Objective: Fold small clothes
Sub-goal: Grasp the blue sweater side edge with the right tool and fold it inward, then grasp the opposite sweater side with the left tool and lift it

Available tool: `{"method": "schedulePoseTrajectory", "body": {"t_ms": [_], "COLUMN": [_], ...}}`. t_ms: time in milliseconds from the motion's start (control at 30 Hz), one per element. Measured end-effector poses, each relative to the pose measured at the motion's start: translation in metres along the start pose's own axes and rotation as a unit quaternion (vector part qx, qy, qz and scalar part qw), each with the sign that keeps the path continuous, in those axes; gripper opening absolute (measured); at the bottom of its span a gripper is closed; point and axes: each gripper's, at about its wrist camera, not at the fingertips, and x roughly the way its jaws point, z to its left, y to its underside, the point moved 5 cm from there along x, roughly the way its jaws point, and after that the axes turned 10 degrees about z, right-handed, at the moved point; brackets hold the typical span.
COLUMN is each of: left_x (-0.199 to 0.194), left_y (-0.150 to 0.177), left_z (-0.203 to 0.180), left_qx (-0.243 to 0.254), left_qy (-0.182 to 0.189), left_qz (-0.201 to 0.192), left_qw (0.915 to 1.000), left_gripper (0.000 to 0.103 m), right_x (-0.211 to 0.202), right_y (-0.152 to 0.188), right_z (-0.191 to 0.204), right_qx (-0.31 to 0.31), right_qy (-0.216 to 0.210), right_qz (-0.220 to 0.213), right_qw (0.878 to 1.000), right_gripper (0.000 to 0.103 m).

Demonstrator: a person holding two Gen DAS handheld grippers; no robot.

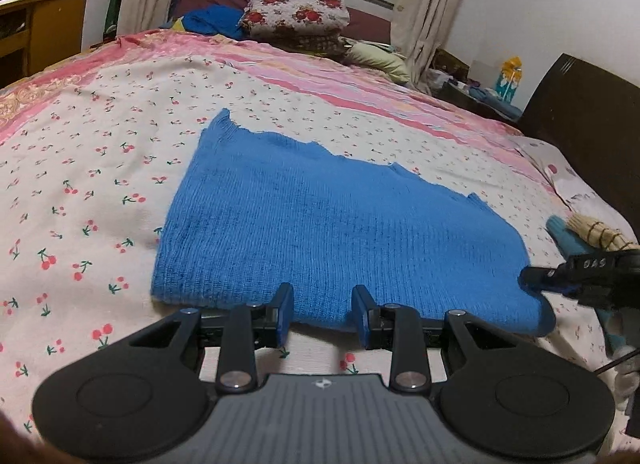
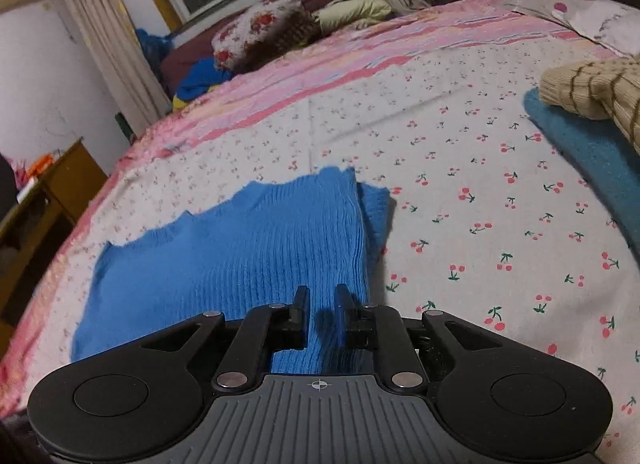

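A blue knit garment [image 1: 320, 224] lies folded and flat on the cherry-print bed sheet [image 1: 80, 184]. My left gripper [image 1: 322, 304] stands open over the garment's near hem, the fabric flat beneath its blue-padded fingers. At the garment's near right corner sits my right gripper [image 1: 536, 282]. In the right wrist view the blue garment [image 2: 240, 256] fills the lower left, its folded edge running up the middle. There my right gripper [image 2: 322, 304] has its jaws a narrow gap apart over that edge, with blue fabric showing between them and no clear pinch.
A teal folded cloth [image 2: 592, 160] with a beige striped knit [image 2: 588, 88] on it lies to the right on the bed. Floral bedding [image 1: 296, 18] is piled at the far end. A wooden desk [image 1: 40, 24] stands left, and a dark headboard [image 1: 588, 124] right.
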Motion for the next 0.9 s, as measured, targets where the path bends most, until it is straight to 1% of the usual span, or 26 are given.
{"method": "schedulePoseTrajectory", "body": {"t_ms": [33,133,233,267,300,433,500,567,633,733,833,900], "left_x": [-0.001,0.0,0.0,0.001,0.001,0.008,0.015,0.019,0.019,0.017,0.015,0.015], "left_y": [0.0,0.0,0.001,0.002,0.004,0.009,0.013,0.016,0.016,0.014,0.013,0.014], "left_z": [-0.001,-0.007,-0.021,-0.029,-0.036,-0.062,-0.075,-0.085,-0.088,-0.084,-0.089,-0.088], "left_qx": [0.005,0.023,0.054,0.07,0.086,0.132,0.148,0.162,0.166,0.154,0.167,0.175], "left_qy": [-0.001,-0.004,0.001,0.001,0.001,0.014,0.021,0.02,0.018,0.014,0.011,0.004], "left_qz": [-0.001,0.0,-0.004,-0.006,-0.009,-0.007,0.002,0.005,0.006,0.008,0.0,0.002], "left_qw": [1.0,0.9997,0.9985,0.9975,0.9962,0.9912,0.9888,0.9865,0.986,0.9879,0.986,0.9846], "left_gripper": [0.037,0.037,0.038,0.038,0.038,0.038,0.038,0.038,0.038,0.038,0.038,0.038], "right_x": [0.002,-0.005,-0.006,-0.006,-0.005,-0.007,-0.008,-0.008,-0.008,-0.007,-0.001,0.002], "right_y": [0.001,0.003,-0.003,-0.005,-0.007,-0.011,-0.009,-0.007,-0.005,-0.005,-0.004,-0.003], "right_z": [-0.002,-0.004,-0.012,-0.016,-0.02,-0.032,-0.037,-0.042,-0.045,-0.045,-0.044,-0.042], "right_qx": [0.005,0.011,0.032,0.041,0.049,0.068,0.073,0.081,0.084,0.083,0.084,0.089], "right_qy": [0.003,0.001,-0.005,-0.008,-0.011,-0.034,-0.047,-0.057,-0.061,-0.065,-0.069,-0.077], "right_qz": [0.005,-0.005,-0.01,-0.012,-0.013,-0.014,-0.007,0.002,0.005,0.004,0.011,0.017], "right_qw": [1.0,1.0,0.999,0.999,0.999,0.997,0.996,0.995,0.995,0.994,0.994,0.993], "right_gripper": [0.015,0.015,0.017,0.02,0.026,0.028,0.032,0.033,0.033,0.033,0.034,0.034]}}
